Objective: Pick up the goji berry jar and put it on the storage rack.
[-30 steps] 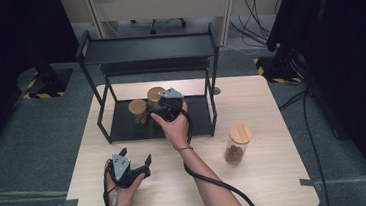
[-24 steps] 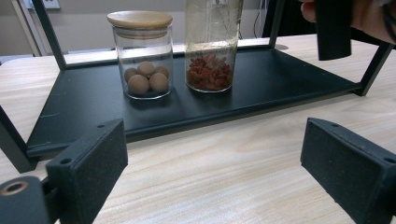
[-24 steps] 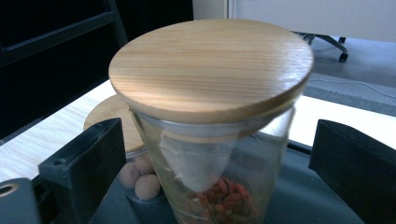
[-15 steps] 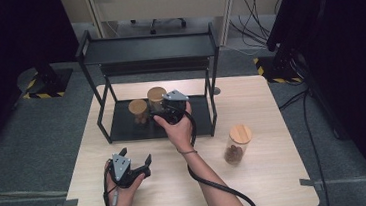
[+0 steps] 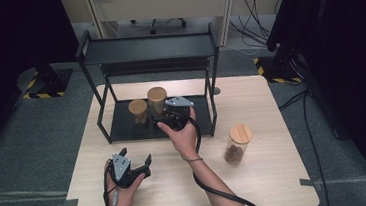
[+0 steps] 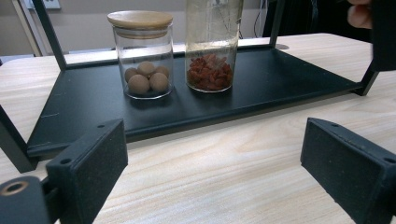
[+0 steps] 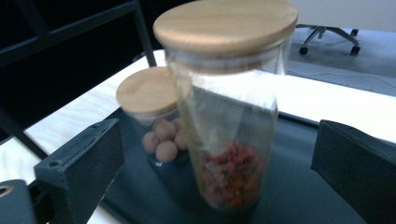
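Tall jar [image 5: 157, 100]: stands upright on the lower tray of the black rack [image 5: 123, 131], wooden lid on, red bits at the bottom; it is just in front of your right tongs
Right tongs [image 7: 219, 158]: your jaws have just been opening and now stand wide; the tall jar is between them in the right gripper view, with a gap on each side, so you grip nothing
Short jar [image 5: 138, 112]: just beside the tall jar on the same tray, lid on, brown balls inside
Left tongs [image 5: 134, 157]: your jaws are spread wide and empty, resting in your hand low over the counter [image 5: 277, 175], well short of the rack
Third jar [image 5: 237, 143]: stands alone on the counter, to the right of the rack
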`<state>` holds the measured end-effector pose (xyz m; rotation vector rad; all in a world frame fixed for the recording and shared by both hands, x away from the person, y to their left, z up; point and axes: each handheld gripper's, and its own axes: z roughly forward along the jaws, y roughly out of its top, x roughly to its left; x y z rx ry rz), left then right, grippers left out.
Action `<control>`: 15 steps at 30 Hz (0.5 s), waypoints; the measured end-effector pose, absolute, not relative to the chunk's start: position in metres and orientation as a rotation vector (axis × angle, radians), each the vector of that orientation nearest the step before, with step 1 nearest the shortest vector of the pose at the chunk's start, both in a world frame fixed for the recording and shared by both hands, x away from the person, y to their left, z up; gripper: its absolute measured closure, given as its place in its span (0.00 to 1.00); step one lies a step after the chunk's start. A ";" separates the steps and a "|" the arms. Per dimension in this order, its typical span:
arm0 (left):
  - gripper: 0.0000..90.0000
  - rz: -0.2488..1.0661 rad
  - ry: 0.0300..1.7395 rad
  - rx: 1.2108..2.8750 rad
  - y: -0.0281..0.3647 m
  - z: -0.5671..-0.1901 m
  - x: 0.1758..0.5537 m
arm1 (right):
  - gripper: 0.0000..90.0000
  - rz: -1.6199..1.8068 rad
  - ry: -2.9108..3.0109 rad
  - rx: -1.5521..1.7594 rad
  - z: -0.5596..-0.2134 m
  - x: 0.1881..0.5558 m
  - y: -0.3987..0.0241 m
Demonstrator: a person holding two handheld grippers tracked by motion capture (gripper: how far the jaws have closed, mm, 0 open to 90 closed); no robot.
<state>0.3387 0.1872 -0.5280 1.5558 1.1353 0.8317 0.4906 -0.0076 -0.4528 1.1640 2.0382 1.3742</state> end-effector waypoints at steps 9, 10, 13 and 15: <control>0.08 0.835 1.134 1.557 0.187 -0.528 0.339 | 0.03 1.377 2.074 1.162 -0.454 0.475 -0.017; 0.08 0.835 1.134 1.557 0.187 -0.528 0.339 | 0.03 1.377 2.078 1.161 -0.455 0.474 -0.018; 0.08 0.835 1.135 1.556 0.187 -0.528 0.339 | 0.03 1.373 2.082 1.158 -0.455 0.471 -0.020; 0.08 0.835 1.135 1.557 0.187 -0.528 0.339 | 0.03 1.376 2.087 1.159 -0.456 0.469 -0.021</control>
